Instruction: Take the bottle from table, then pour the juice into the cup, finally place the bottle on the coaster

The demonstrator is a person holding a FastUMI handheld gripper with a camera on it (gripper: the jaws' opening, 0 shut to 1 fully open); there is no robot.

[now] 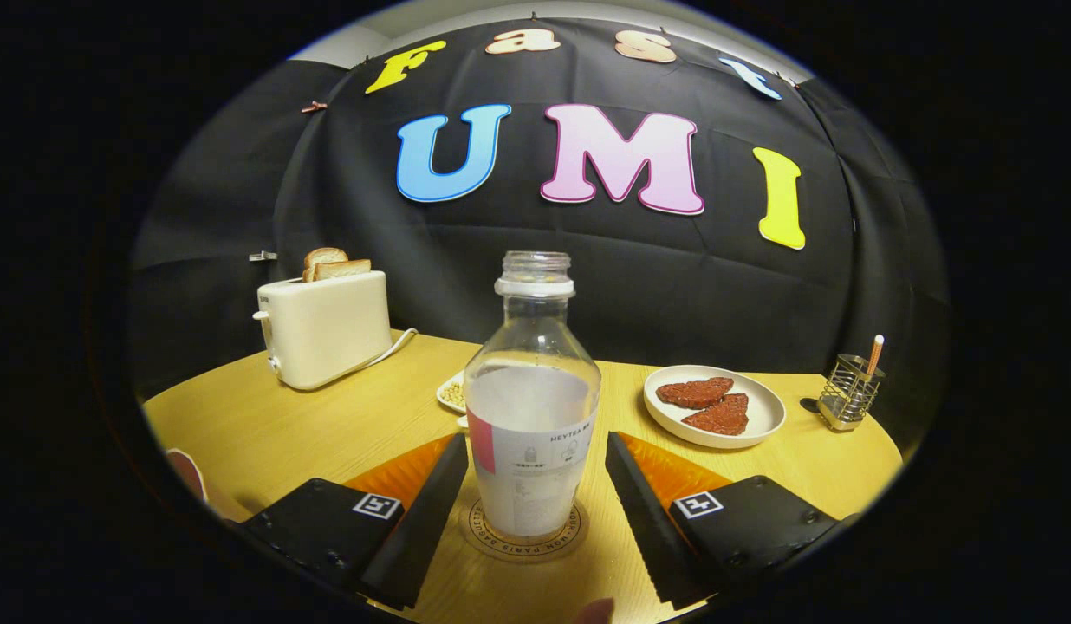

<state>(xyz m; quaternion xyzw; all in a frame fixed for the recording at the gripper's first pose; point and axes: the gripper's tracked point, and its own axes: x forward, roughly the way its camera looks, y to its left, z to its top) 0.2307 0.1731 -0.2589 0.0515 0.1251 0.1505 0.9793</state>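
Staged breakfast booth – black cloth wall (674, 286), wooden table (310, 425), toaster (327, 334), plate (765, 416).

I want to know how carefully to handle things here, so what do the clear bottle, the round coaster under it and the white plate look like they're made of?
The clear uncapped bottle standing between the open gripper fingers looks like smooth see-through plastic or glass; which one is unclear. The round printed coaster looks like matte cork or wood. The white plate holding reddish slices looks like glazed ceramic, given its soft sheen.

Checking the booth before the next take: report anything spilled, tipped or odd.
Nothing stands out. The bottle stands upright on the coaster, uncapped, between the open gripper fingers, with no spill on the table.
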